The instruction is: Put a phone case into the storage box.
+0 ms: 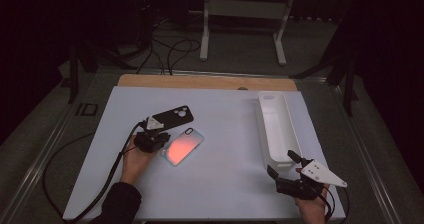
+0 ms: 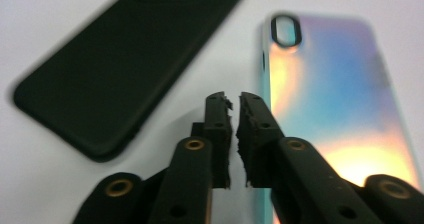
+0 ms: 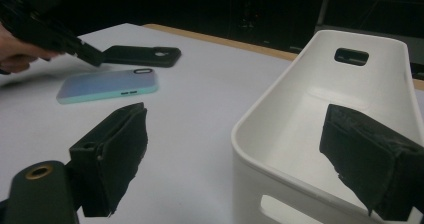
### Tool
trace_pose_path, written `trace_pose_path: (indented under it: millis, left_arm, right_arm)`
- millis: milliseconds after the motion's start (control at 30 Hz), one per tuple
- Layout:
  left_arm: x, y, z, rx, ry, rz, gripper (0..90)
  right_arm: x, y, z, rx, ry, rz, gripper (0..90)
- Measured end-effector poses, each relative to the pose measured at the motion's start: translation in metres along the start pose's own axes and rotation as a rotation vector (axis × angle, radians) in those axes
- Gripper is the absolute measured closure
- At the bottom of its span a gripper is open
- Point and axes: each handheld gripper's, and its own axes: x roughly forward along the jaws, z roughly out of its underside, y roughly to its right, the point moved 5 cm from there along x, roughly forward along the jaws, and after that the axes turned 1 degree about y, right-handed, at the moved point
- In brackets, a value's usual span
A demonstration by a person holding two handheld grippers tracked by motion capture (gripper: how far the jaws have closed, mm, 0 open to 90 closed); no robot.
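Observation:
A black phone case (image 1: 172,116) lies back-up at the table's middle left, with an iridescent phone case (image 1: 184,146) just right of it. My left gripper (image 1: 161,134) hovers low over the strip of table between them. In the left gripper view its jaws (image 2: 235,109) stand a narrow gap apart with nothing between them, the black case (image 2: 120,69) on one side and the iridescent case (image 2: 330,99) on the other. My right gripper (image 1: 281,163) is wide open and empty at the near end of a white bin (image 1: 275,121). In the right gripper view, its right jaw overlaps the bin's rim (image 3: 280,99).
The white board (image 1: 220,184) covers a wooden table, and the long white bin stands along its right side. Cables trail off the left edge. A white metal stand (image 1: 245,9) and more cables sit on the floor beyond the far edge.

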Motion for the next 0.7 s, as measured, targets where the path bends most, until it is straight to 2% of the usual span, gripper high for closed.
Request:
trace_pose_path:
  millis: [67,100,133,167,200,233,267,300,333,367,467,600,700]
  left_arm:
    - [0.0,0.0,0.0,0.0,0.0,0.0,77.8]
    - [-0.023,0.002,-0.002,-0.015,0.098,-0.008,77.8]
    - [-0.023,0.002,-0.002,-0.015,0.098,-0.008,71.3]
    - [-0.035,0.003,-0.002,-0.016,0.145,-0.018,71.3]
    - [-0.04,0.004,-0.001,-0.018,0.165,-0.019,66.0]
    - [-0.04,0.004,-0.001,-0.018,0.165,-0.019,64.6]
    - [-0.055,0.004,0.001,-0.029,0.221,-0.024,64.6]
    - [-0.062,0.004,0.002,-0.032,0.244,-0.031,59.4]
    - [-0.062,0.004,0.002,-0.032,0.244,-0.031,56.2]
    - [-0.076,0.005,0.006,-0.03,0.279,-0.041,56.2]
    - [-0.093,0.005,0.013,-0.037,0.321,-0.08,42.4]
    - [-0.112,0.003,0.021,-0.056,0.371,-0.126,31.7]
    - [-0.121,0.003,0.026,-0.06,0.386,-0.13,24.9]
  right_arm:
    - [0.0,0.0,0.0,-0.001,-0.001,0.0,11.6]
    - [0.0,0.0,0.0,-0.001,-0.001,0.0,11.6]
    - [0.0,0.0,0.0,-0.001,-0.001,0.0,11.6]
    - [0.002,0.001,-0.001,-0.004,0.001,-0.008,11.6]
    - [0.003,0.0,-0.001,-0.007,0.007,-0.01,11.6]
    - [0.003,0.0,-0.001,-0.007,0.007,-0.01,11.6]
    - [0.003,0.0,-0.002,-0.012,0.009,-0.013,11.6]
    - [0.004,-0.001,-0.002,-0.02,0.014,-0.027,11.5]
    - [0.004,-0.001,-0.002,-0.02,0.014,-0.027,11.5]
    - [0.005,-0.001,-0.002,-0.019,0.014,-0.03,11.5]
    - [0.007,0.0,-0.005,-0.022,0.027,-0.04,11.5]
    - [0.008,0.003,-0.012,-0.025,0.046,-0.047,11.5]
    - [0.01,0.007,-0.017,-0.011,0.035,-0.05,11.0]
